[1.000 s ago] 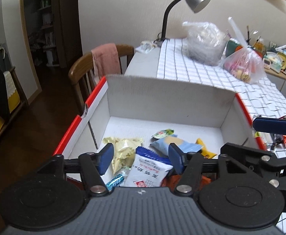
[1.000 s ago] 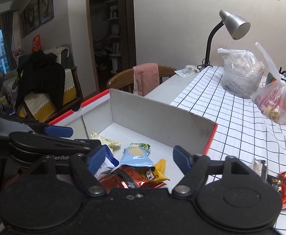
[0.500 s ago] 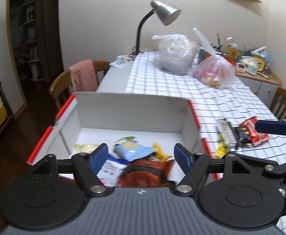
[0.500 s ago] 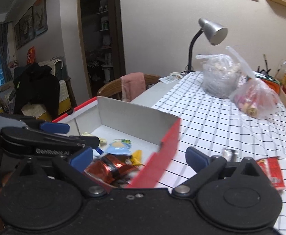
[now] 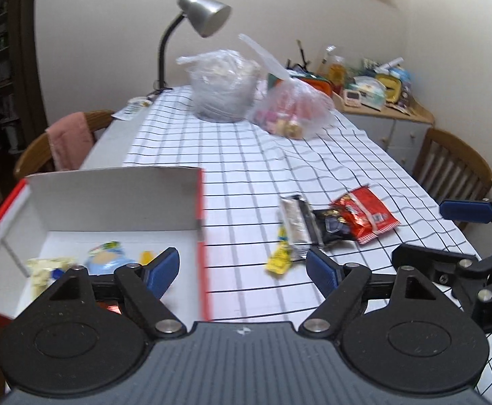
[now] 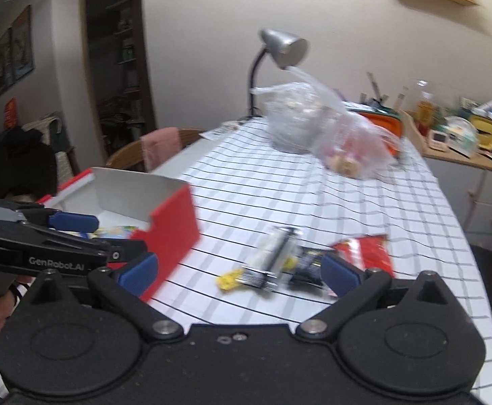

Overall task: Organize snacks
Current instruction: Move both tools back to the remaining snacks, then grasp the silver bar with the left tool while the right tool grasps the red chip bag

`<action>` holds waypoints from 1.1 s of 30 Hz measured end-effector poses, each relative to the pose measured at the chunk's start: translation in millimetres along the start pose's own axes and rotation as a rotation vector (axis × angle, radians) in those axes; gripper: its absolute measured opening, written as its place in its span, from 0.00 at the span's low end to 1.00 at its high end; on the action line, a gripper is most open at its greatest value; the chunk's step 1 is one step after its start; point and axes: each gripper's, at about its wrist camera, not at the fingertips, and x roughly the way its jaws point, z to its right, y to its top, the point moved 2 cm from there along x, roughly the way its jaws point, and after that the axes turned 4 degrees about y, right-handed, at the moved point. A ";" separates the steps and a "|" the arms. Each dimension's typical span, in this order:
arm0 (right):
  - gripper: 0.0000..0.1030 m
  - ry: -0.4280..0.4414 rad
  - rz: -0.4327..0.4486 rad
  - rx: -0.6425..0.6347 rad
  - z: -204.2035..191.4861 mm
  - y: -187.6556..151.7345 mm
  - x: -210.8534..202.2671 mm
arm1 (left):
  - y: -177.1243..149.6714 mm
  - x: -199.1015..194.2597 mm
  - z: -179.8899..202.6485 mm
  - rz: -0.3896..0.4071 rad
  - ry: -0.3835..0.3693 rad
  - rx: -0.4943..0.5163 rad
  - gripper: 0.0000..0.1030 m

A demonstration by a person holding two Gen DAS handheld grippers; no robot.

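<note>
Red-walled box: the red-and-white cardboard box [image 5: 111, 199] sits at the left of the left wrist view, on the black-grid white tablecloth [image 5: 246, 155]; a pale blue snack packet [image 5: 106, 263] and a cream wrapped snack [image 5: 48, 266] lie inside.
Loose snacks: a red foil snack bag [image 5: 364, 216], a black snack packet [image 5: 333, 227], a silver wrapped bar [image 5: 296, 222] and a small yellow sweet packet [image 5: 279, 260] lie bunched on the cloth, right of the box and apart from it.
Left gripper: the left gripper [image 5: 242, 266] hangs empty, blue pads wide apart, aimed between box wall and pile.
Risk, left view: the red, black and silver packets overlap, so I judge a pinch could drag a neighbour or slip off slick foil.
Writing, left view: none legible; packet print is too blurred.

Right gripper: in the right wrist view the right gripper [image 6: 240, 273] is spread and empty, just before the pile.
Pile, right view: the yellow packet [image 6: 229, 278], silver bar [image 6: 272, 253] and red bag [image 6: 367, 249] lie between its pads in the picture.
Risk, right view: the box's red corner [image 6: 175, 222] is close to the left-hand pad; a sweep could knock it. Both tools near one pile could collide.
Writing, right view: "GenRobot.AI" on the left tool's black arm [image 6: 57, 260].
</note>
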 end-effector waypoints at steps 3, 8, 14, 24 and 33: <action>1.00 -0.042 -0.011 0.026 27.9 -3.1 -3.9 | 1.4 14.3 19.1 -0.025 -0.012 0.003 0.80; 1.00 -0.126 -0.041 0.088 76.9 -7.3 -0.3 | 8.6 41.1 44.7 -0.064 -0.009 -0.004 0.80; 1.00 -0.208 -0.083 0.141 120.6 -12.9 23.3 | 19.3 78.6 60.7 -0.102 0.017 -0.035 0.80; 1.00 -0.233 -0.143 0.120 146.7 -17.7 81.5 | 26.6 135.0 77.2 -0.144 0.054 -0.050 0.80; 0.99 -0.250 -0.189 0.086 157.3 -23.2 130.6 | 22.5 173.4 83.2 -0.174 0.082 -0.044 0.80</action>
